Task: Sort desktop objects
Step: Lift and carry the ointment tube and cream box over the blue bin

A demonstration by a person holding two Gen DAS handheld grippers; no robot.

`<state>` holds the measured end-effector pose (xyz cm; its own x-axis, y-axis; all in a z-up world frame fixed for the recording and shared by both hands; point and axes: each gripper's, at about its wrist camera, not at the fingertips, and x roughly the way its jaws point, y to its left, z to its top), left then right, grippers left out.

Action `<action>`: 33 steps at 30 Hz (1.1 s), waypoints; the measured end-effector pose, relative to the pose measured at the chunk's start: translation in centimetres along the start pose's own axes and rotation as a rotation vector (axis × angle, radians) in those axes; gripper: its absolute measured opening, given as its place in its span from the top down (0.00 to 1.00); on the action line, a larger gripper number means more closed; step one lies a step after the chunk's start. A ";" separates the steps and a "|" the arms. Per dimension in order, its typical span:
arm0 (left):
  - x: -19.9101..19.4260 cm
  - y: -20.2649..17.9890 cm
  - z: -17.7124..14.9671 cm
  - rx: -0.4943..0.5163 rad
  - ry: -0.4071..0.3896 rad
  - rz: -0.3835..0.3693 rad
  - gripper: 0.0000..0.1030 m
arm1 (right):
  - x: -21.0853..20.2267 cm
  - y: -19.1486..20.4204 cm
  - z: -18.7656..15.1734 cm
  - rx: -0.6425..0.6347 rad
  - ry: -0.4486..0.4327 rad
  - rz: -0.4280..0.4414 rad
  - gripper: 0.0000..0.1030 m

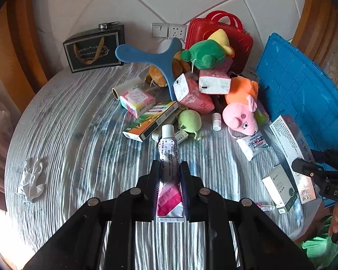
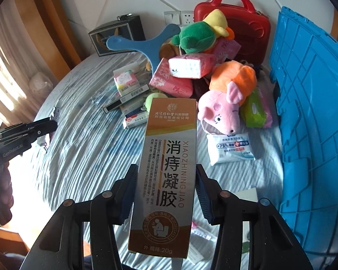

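A round table (image 1: 67,121) under a blue-and-white striped cloth fills both views, its far half heaped with objects. At its right edge a big blue plastic crate (image 2: 313,112) is seen only by its ribbed outer wall, so its inside cannot be told. Behind the heap a red plastic carry case (image 2: 247,29) with a handle stands upright and closed against the white wall, and to the left a black gift box (image 1: 94,49) with gold ornament stands with a metal flask on top; what either holds cannot be seen.

The heap itself: a blue three-armed boomerang (image 1: 151,60) leaning on the pile, a green and yellow plush toy (image 1: 205,54) on top, two pink tissue packs (image 1: 198,90) below it, an orange plush (image 1: 243,90) and a pink pig plush (image 1: 238,117) in front.

The right gripper (image 2: 166,189) pinches a tall medicine carton (image 2: 169,168), brown-orange and silver-grey with large dark Chinese characters, held upright above the cloth, its sides pressed by the blue pads (image 2: 128,189).

Near the pig lies a white pack of alcohol wipes (image 2: 232,148).

The left gripper (image 1: 170,180) is squeezed nearly together on a small ointment tube (image 1: 169,157): white screw cap pointing away, white body with fine print, pink and magenta stripes toward its crimped tail. It is clear of the table, in front of the heap.

A crumpled tissue (image 1: 31,180) lies alone at the left.
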<state>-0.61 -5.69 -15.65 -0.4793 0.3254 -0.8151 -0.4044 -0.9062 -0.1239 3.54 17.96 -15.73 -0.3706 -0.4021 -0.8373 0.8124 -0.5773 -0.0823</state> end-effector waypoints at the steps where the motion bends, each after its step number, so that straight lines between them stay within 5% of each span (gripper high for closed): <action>1: -0.4 -0.5 0.3 0.002 -0.009 0.001 0.83 | -0.8 -0.1 0.2 -0.002 -0.013 0.009 0.53; 20: -6.7 -12.1 7.5 0.034 -0.151 -0.021 0.83 | -14.5 -4.9 4.1 -0.103 -0.249 0.123 0.53; 21: -6.8 -12.8 7.8 0.039 -0.155 -0.025 0.83 | -15.0 -5.3 4.1 -0.158 -0.227 0.187 0.53; 33: -8.2 -21.7 11.0 0.124 -0.213 -0.072 0.83 | -21.0 -11.8 3.8 -0.110 -0.329 0.160 0.53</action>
<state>3.52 14.33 -0.05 -0.5939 0.4495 -0.6673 -0.5299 -0.8426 -0.0960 0.03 30.55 4.88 -0.3454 -0.6977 -0.6276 0.9085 -0.4161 -0.0374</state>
